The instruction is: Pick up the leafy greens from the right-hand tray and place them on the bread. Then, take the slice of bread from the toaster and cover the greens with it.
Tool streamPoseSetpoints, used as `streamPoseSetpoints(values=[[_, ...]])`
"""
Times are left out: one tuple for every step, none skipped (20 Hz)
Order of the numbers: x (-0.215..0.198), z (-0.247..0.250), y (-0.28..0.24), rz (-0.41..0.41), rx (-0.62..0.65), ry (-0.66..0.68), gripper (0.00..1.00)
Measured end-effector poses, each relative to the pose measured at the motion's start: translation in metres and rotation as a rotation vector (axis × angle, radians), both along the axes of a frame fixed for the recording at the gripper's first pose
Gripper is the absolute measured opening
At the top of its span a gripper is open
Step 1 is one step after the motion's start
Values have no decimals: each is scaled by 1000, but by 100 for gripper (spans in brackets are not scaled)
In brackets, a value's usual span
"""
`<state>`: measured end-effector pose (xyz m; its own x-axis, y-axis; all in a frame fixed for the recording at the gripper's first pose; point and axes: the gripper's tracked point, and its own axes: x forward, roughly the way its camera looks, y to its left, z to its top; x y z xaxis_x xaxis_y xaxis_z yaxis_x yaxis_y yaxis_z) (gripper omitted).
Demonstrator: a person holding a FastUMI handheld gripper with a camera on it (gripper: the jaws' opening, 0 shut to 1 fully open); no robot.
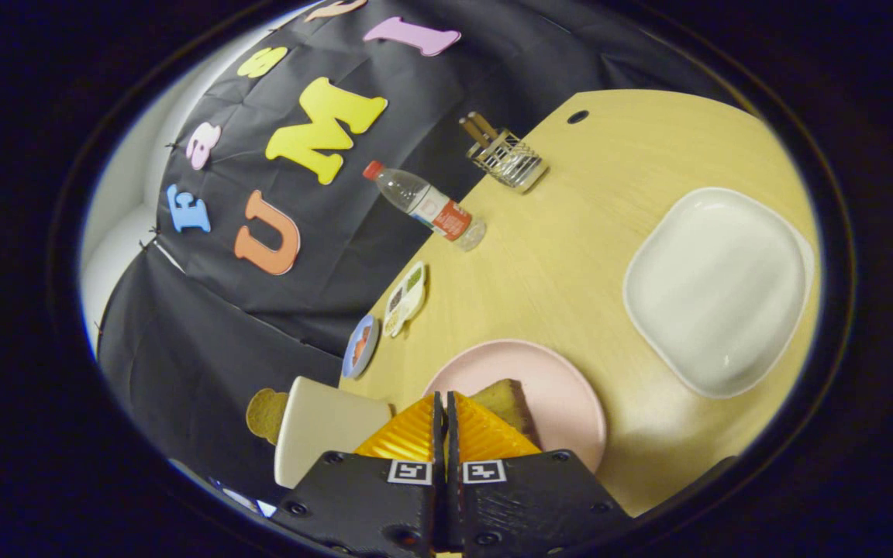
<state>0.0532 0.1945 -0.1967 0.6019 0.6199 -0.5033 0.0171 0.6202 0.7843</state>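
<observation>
Tilted view over a pale wooden desk (570,232). At far left, a cream toaster (322,438) with a browned slice (267,415) poking out of its slot, just left of the gripper (444,411). Gripper fingers pressed together, nothing visible between them, tips over the near edge of a pink plate (563,395). On that plate, bread (502,399) just beyond the fingertips, partly hidden by them. Past the toaster, along the desk edge, a small round dish (360,346) and a small divided tray (405,298), contents too small to tell. Farther along, a clear bottle (425,204) with red cap and red label, standing near the edge. Beyond it, a wire holder (507,157) with two wooden handles. To the right, well apart from the pink plate, a white tray (718,287), bare. Greens hidden or too small to tell.
</observation>
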Motion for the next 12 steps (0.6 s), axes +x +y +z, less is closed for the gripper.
streamPoseSetpoints(values=[[1,-2,-3,-9,-11,1,0],[1,-3,-8,-14,-23,-13,0],[2,-3,-11,-18,-47,-32,0],[5,-2,-13,-18,-63,-56,2],[4,-2,-16,-19,-88,-73,15],[5,-1,-19,-21,-116,-96,19],[6,2,-24,-28,-154,-124,33],[7,6,-31,-42,-196,-166,46],[10,13,-39,-62,-249,-211,60],[13,21,-47,-86,-302,-259,73],[15,31,-51,-112,-352,-306,87],[17,43,-55,-139,-399,-352,90]])
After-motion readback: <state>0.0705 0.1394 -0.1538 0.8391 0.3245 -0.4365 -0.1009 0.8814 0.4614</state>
